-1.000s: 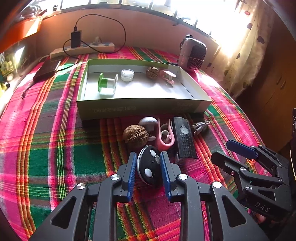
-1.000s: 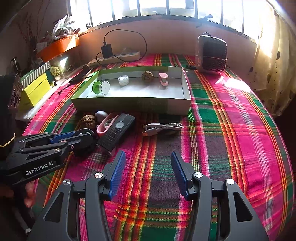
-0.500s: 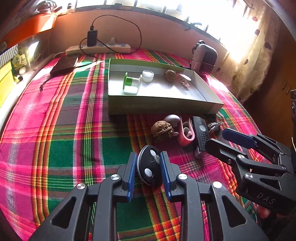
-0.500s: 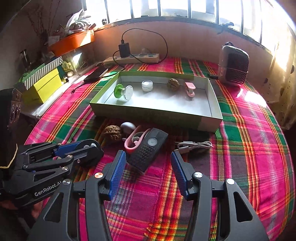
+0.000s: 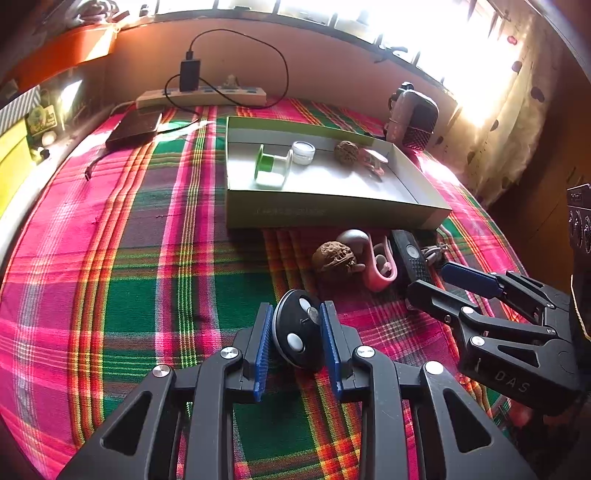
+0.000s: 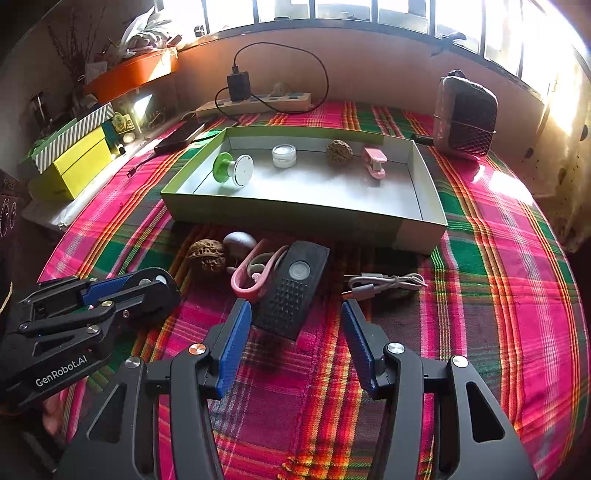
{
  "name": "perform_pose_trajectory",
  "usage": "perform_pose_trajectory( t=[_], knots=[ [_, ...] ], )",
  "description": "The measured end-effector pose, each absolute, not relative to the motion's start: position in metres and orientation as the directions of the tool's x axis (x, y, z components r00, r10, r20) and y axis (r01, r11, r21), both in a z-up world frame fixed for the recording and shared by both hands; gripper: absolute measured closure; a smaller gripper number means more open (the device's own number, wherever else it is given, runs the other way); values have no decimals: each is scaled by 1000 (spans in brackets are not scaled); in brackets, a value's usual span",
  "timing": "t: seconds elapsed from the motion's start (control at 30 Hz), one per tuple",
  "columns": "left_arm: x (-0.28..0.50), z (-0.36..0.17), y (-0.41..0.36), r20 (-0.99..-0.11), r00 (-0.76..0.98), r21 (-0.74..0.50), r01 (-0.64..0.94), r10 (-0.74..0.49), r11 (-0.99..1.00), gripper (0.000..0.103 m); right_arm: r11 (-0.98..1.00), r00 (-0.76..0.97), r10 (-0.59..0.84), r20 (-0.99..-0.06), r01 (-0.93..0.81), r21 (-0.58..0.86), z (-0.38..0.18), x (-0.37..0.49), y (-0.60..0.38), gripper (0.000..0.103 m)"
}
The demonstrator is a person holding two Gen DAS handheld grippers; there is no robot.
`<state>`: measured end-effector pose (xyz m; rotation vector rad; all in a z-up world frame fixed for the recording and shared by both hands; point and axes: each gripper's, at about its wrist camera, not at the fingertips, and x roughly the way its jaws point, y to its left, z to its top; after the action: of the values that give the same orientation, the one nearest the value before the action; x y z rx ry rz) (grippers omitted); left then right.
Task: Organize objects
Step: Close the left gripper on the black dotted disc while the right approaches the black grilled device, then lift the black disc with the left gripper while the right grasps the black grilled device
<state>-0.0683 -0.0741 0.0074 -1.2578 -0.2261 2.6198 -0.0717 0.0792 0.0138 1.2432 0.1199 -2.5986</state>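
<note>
— Where's the black disc (image 5: 297,334) sitting?
— The left gripper (image 5: 296,338) is pinching it; the green box (image 5: 332,212) is lying at twelve o'clock.
— And the right gripper (image 6: 291,345)?
— It's hanging spread before the black remote (image 6: 293,291); I'd be squaring up first.

Sunlit window (image 6: 332,11), plaid tablecloth (image 6: 498,258)

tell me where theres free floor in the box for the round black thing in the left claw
The box has bare floor along its near wall and in the right corner, in front of the spool, jar, walnut and pink clip. The back row is crowded. The left claw holds the round black remote.
</note>
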Motion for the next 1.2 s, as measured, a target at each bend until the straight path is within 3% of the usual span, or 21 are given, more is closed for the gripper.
perform_pose_trajectory(
  t=[0.6, 0.7, 1.2],
  knots=[
    [-74, 6, -72, -753, -601, -235, -136, 269, -962, 77, -962, -601, -202, -773, 272, 40, 9, -78, 80, 51],
    [-76, 5, -72, -754, -600, -232, -139, 268, -963, 77, -958, -592, -218, -776, 281, 55, 7, -82, 79, 63],
    [-83, 6, -69, -758, -603, -205, -143, 250, -968, 77, -954, -586, -229, -777, 293, 60, 2, -98, 77, 67]
  ],
)
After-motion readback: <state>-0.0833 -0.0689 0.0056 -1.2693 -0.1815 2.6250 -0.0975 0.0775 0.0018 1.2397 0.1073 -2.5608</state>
